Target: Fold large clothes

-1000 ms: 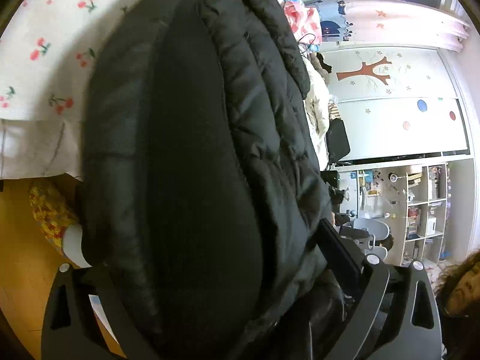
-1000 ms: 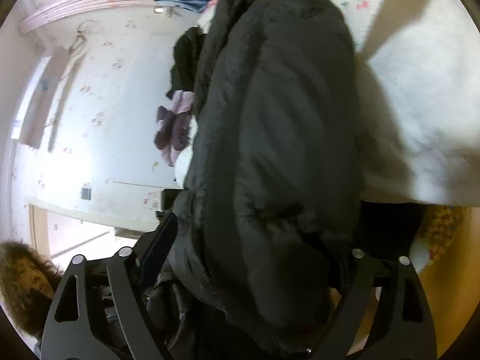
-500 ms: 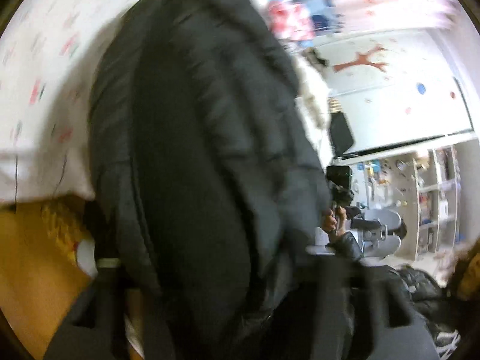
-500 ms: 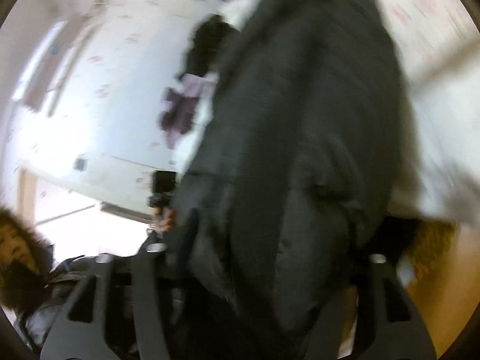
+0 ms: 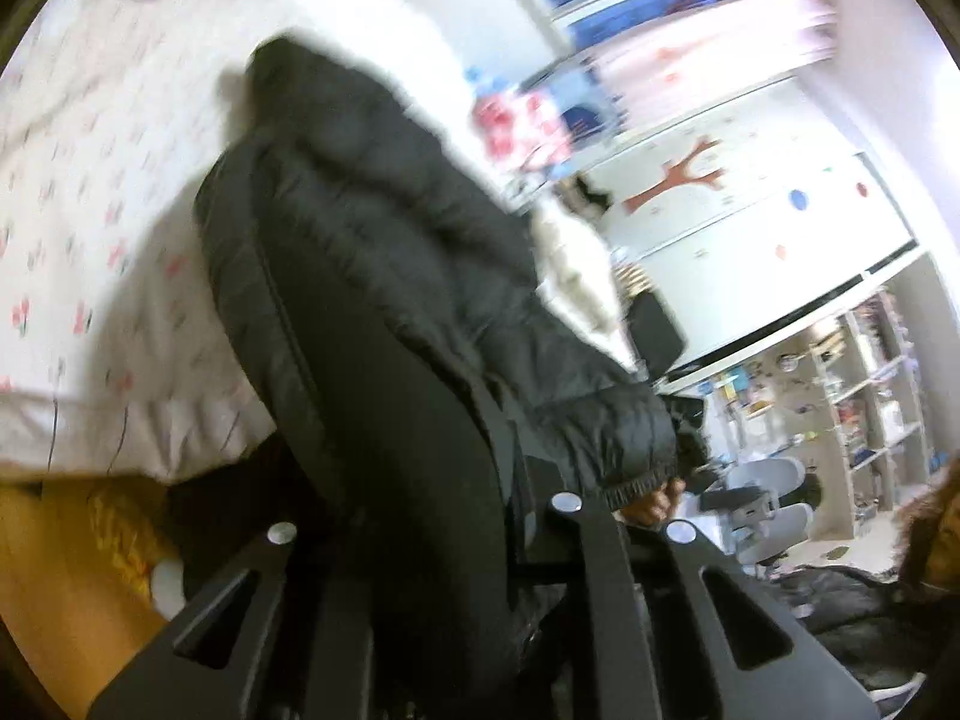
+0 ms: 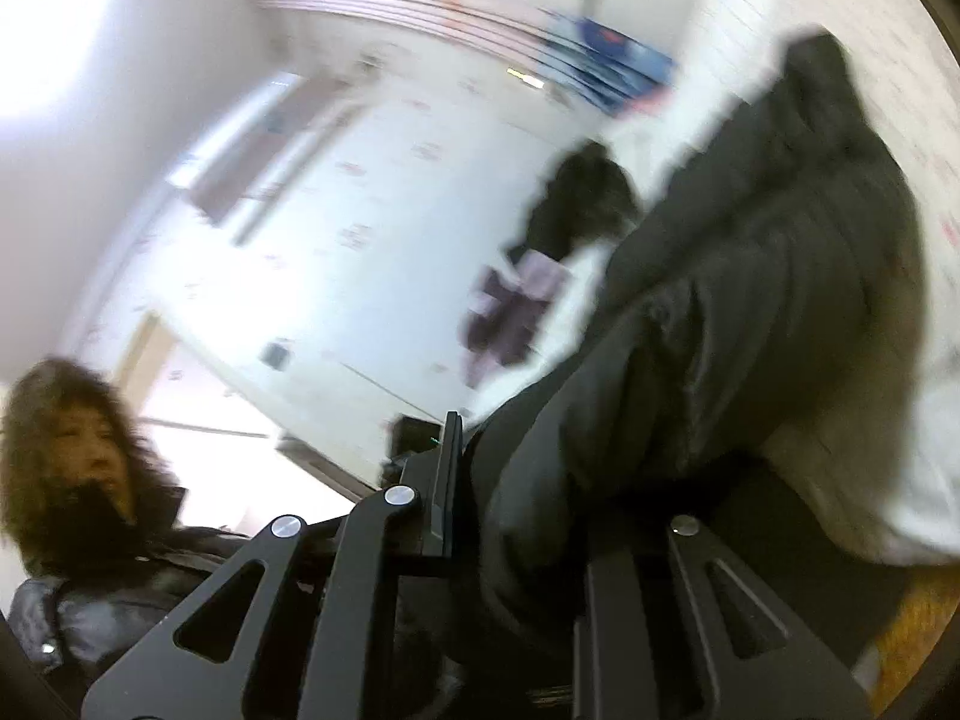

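Both hand-held grippers clench the same black puffer jacket (image 5: 384,312), the left gripper (image 5: 432,540) and the right gripper (image 6: 516,516) each pinching thick quilted fabric between dark fingers. Both views are motion-blurred. The jacket, the largest thing in view, hangs out from the grippers over the near edge of a bed covered by a white floral bedsheet (image 5: 90,240), most of its bulk lying across the mattress. Holding it at two places likely keeps the heavy fabric spread so a fold can be laid on the bed. Beyond the bed stands a white wardrobe (image 5: 750,228) with a brown tree decal. Beside the wardrobe, cluttered shelves (image 5: 870,390) hold small items. A knit jacket cuff (image 5: 636,483) dangles nearest the left gripper.
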The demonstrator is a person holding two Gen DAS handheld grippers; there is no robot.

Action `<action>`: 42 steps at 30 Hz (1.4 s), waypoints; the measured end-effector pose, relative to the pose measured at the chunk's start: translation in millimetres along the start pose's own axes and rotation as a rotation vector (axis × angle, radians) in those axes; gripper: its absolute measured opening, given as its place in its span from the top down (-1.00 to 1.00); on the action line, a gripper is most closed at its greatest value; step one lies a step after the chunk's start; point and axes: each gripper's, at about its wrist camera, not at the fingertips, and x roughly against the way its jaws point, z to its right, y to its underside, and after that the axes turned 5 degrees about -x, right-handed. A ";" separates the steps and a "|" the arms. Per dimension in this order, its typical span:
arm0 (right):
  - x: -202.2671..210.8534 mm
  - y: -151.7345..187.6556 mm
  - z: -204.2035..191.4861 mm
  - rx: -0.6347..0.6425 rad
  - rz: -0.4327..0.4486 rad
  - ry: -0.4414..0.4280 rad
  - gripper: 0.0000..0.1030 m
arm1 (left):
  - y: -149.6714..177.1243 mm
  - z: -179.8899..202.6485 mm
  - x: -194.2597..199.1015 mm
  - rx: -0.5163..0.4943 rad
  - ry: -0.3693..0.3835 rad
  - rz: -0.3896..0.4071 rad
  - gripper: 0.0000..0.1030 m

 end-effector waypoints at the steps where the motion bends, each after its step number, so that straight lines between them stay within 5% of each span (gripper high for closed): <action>1: 1.4 -2.8 -8.8 0.013 0.021 -0.033 0.72 | -2.8 6.2 8.0 -0.009 0.024 0.026 0.73; 6: 10.1 -0.4 -23.6 0.025 0.074 -0.098 0.72 | -1.3 12.2 27.8 -0.042 0.062 0.028 0.73; 10: 14.8 8.5 4.0 -0.044 0.084 -0.088 0.72 | 11.6 -29.0 19.8 0.074 0.057 -0.011 0.73; 15: 12.6 -9.4 17.7 -0.047 0.116 -0.131 0.72 | -0.7 -35.0 24.3 0.113 0.115 0.076 0.73; 25: -26.2 -155.2 18.8 0.040 0.234 -0.156 0.72 | -164.8 -22.1 -7.0 0.085 0.159 0.303 0.73; 29: -43.1 -211.9 53.2 -0.027 0.315 -0.078 0.72 | -239.6 -55.7 -50.9 0.157 0.095 0.375 0.73; 33: -56.5 -256.8 128.4 -0.158 0.401 0.078 0.72 | -286.9 -113.8 -115.5 0.248 -0.053 0.397 0.73; 37: -79.8 -277.3 213.0 -0.305 0.383 0.294 0.68 | -296.8 -170.2 -179.3 0.289 -0.281 0.314 0.68; 41: -90.8 -281.3 242.0 -0.377 0.350 0.291 0.55 | -288.9 -191.8 -203.3 0.331 -0.313 0.255 0.60; 42: -89.3 -281.2 240.8 -0.376 0.348 0.277 0.37 | -288.9 -190.8 -201.3 0.332 -0.304 0.250 0.51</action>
